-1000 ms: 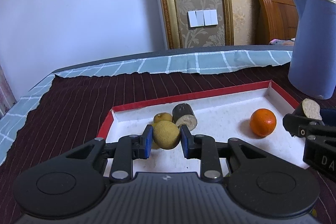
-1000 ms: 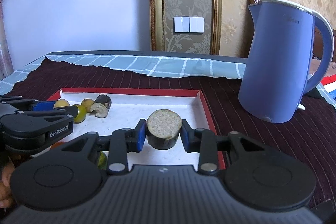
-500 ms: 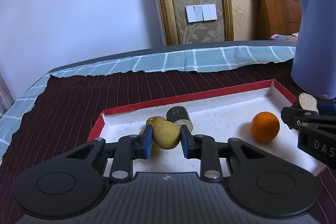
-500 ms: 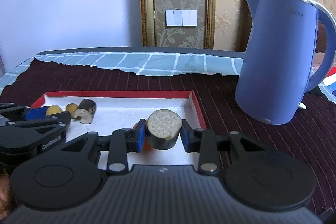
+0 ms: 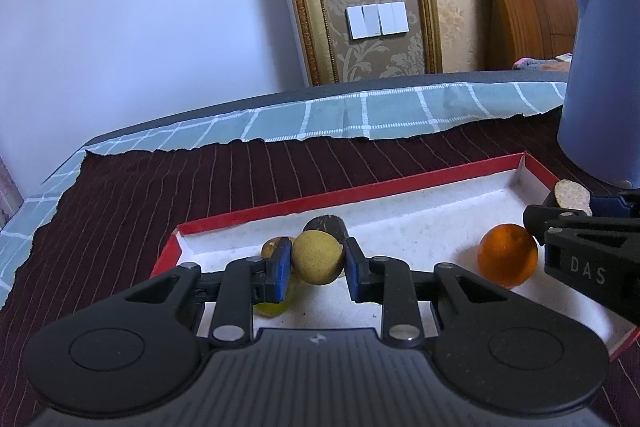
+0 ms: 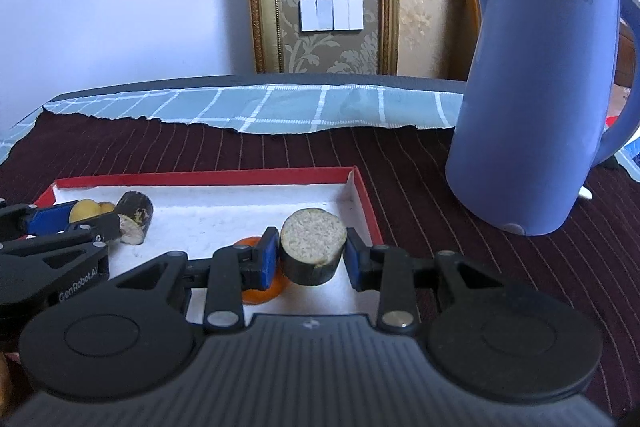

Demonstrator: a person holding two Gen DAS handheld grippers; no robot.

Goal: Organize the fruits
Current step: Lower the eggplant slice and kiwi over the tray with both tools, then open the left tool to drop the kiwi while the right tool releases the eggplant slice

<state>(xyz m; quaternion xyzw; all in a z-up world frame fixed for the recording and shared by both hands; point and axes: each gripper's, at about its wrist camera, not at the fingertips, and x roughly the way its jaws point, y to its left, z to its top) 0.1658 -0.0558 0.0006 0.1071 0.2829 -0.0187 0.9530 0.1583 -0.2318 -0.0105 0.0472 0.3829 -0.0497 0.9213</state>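
My left gripper (image 5: 316, 267) is shut on a round yellow-brown fruit (image 5: 317, 257), held just above the left part of the red-rimmed white tray (image 5: 360, 197). Behind it lie another small yellow fruit (image 5: 272, 247) and a dark cut piece (image 5: 324, 225). An orange (image 5: 508, 255) sits on the right of the tray. My right gripper (image 6: 312, 259) is shut on a dark cut piece with a pale face (image 6: 313, 245), over the tray's right end (image 6: 362, 187). The orange (image 6: 260, 291) lies partly hidden under it.
A blue electric kettle (image 6: 532, 99) stands on the dark striped cloth (image 6: 420, 167) right of the tray. A checked teal cloth (image 6: 280, 111) covers the table's far edge. A wall with switches and a wooden headboard lie behind.
Both grippers have drawn back and risen slightly with their pieces still held. The tray contents look unmoved.
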